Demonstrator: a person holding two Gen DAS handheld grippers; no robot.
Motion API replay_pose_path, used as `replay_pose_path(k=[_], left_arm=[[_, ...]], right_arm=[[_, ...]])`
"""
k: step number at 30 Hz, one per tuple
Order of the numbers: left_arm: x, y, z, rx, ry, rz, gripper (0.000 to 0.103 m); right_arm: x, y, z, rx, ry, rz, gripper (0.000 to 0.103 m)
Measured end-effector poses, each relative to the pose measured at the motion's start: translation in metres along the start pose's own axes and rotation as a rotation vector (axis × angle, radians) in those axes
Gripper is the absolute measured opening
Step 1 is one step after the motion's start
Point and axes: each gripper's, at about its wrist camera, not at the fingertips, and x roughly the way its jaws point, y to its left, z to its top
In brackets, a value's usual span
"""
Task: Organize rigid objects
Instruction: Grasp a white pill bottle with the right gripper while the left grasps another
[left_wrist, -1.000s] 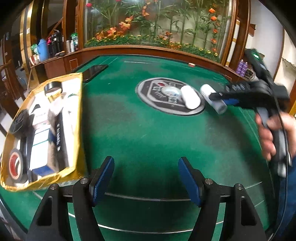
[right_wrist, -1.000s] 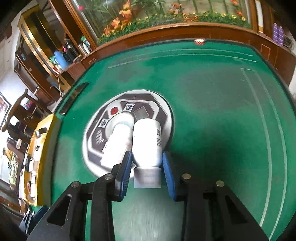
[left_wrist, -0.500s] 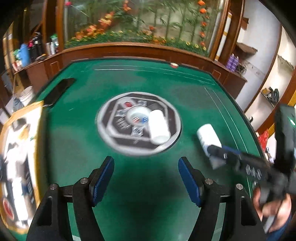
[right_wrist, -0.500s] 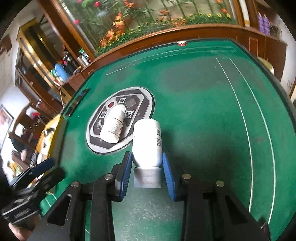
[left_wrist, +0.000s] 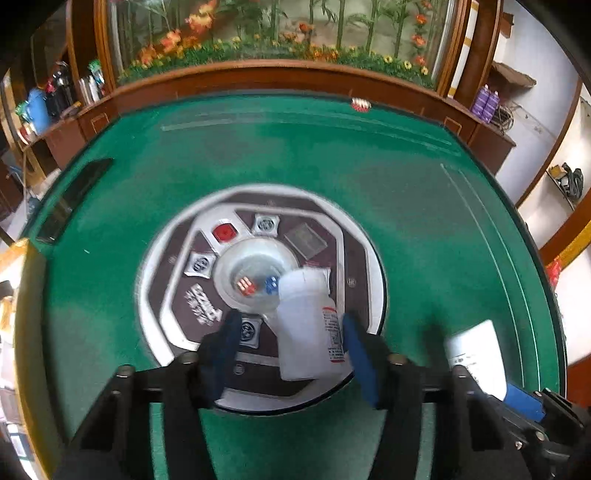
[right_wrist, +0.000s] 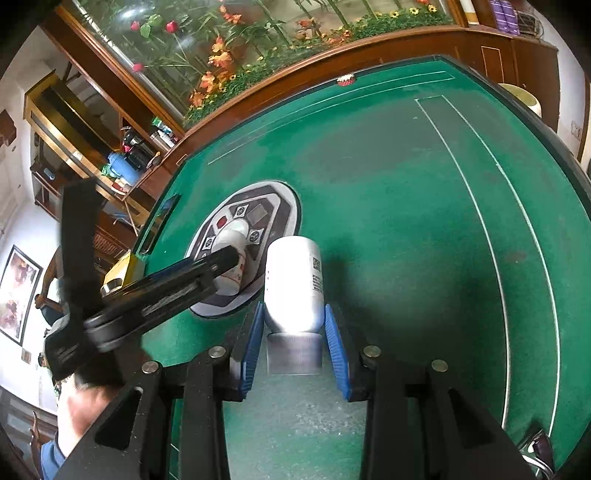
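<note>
I have one white bottle (right_wrist: 293, 280) clamped in my right gripper (right_wrist: 294, 343); it is up off the green table (right_wrist: 406, 184), cap end toward me. My left gripper (left_wrist: 290, 354) has just been closing around the second bottle (left_wrist: 308, 325), which lies on its side on the round panel (left_wrist: 177, 295) in the middle of the table, beside the clear dome with dice (left_wrist: 255, 284). The right pad looks close to it, but the left pad is apart, so it is not gripped yet. I think we are partway: neither bottle is put away yet. Both bottles are white plastic with small printed labels, hard and smooth, so they may slip or roll
</note>
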Motion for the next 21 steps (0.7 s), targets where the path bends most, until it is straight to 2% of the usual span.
replay_pose_path(k=[2,4,10,17,19,21], left_arm=[[0.002,0.001,-0.005,0.001,0.004,-0.029,0.038],[-0.003,-0.001,-0.012,0.02,-0.013,-0.006,0.038],[-0.03,0.01,-0.053,0.032,-0.018,-0.035,0.038],[-0.075,0.038,-0.124,-0.013,-0.031,-0.054,0.038],[-0.082,0.041,-0.136,-0.01,-0.048,-0.023,0.038],[-0.085,0.042,-0.142,-0.002,-0.064,-0.007,0.038]], right_arm=[[-0.001,0.0,0.0,-0.001,-0.004,-0.002,0.033],[0.0,0.001,-0.001,-0.003,-0.003,-0.003,0.033],[0.003,0.01,-0.005,-0.041,0.012,0.009,0.033],[0.02,0.051,-0.029,-0.228,0.096,0.032,0.033],[0.026,0.066,-0.04,-0.305,0.128,0.029,0.033],[0.027,0.078,-0.049,-0.368,0.124,0.003,0.033]])
